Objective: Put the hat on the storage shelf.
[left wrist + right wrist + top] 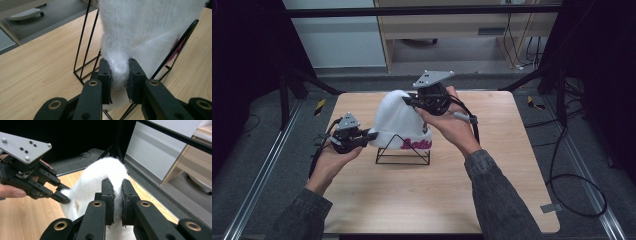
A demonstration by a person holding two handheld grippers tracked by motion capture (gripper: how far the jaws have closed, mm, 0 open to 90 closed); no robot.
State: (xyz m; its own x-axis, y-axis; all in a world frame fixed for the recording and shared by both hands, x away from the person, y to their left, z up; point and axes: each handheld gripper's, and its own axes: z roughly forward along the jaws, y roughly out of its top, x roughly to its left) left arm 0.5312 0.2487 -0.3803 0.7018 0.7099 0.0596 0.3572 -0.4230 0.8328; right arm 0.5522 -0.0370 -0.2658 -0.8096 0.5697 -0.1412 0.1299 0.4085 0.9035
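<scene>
Both grippers, left [371, 135] and right [407, 100], are clamped on a white hat [398, 119] draped over a wire stand [403, 155]; seating appears nearly done, release is judged left.

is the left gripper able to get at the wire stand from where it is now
Probably not right away: the left gripper is shut on the white beanie, which drapes over the black wire stand. It would have to let go first.
</scene>
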